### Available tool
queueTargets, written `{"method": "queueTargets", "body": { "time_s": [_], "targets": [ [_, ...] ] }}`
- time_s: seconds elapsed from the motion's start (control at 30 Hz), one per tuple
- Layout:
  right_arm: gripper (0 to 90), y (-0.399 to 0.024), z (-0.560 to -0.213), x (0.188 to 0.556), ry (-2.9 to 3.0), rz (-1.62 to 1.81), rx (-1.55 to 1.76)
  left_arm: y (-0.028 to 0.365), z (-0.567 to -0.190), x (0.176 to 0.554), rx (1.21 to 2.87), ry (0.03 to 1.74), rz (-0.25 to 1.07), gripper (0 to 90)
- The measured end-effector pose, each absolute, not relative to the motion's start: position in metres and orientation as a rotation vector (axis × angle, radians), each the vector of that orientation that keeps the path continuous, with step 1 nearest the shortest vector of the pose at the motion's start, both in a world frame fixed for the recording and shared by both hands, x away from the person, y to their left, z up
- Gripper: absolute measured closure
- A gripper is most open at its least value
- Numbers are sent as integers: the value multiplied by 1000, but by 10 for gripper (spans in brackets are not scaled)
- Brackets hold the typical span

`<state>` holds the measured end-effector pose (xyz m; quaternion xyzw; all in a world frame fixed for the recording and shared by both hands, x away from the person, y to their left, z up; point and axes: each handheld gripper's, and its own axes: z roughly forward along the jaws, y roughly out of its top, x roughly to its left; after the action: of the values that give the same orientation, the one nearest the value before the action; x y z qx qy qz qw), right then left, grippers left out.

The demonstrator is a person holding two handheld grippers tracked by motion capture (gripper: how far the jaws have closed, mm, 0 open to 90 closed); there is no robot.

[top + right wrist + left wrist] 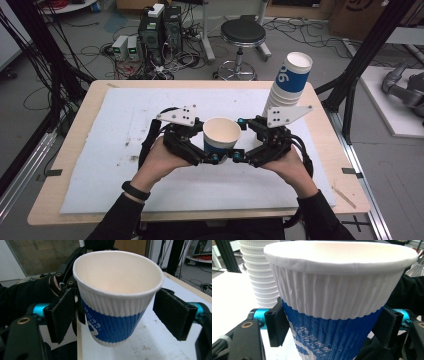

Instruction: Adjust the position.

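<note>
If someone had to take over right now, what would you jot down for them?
Left gripper: jaws pressed on the blue band of the single paper cup, holding it above the white mat.
Right gripper: jaws open on either side of that cup, with a clear gap on one side.
Cup stack: upright on the mat behind the right gripper.
Done: one cup is apart from the stack.
Left: probably setting it down on the mat.

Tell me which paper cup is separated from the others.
The single cup held between the left gripper jaws, apart from the nested stack behind the right gripper.
</note>
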<state>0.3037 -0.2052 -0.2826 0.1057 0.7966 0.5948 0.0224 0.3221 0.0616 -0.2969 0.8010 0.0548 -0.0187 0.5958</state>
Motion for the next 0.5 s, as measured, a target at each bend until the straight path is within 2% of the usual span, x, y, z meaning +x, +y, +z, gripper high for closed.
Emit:
{"method": "queueTargets", "body": {
  "time_s": [0.27, 0.5],
  "targets": [
    [174, -218, -280, 306, 2399, 1846, 377, 85, -296, 321, 1848, 185, 76, 255],
    [174, -228, -283, 311, 2345, 1797, 438, 121, -299, 317, 1809, 287, 208, 257]
  ]
}}
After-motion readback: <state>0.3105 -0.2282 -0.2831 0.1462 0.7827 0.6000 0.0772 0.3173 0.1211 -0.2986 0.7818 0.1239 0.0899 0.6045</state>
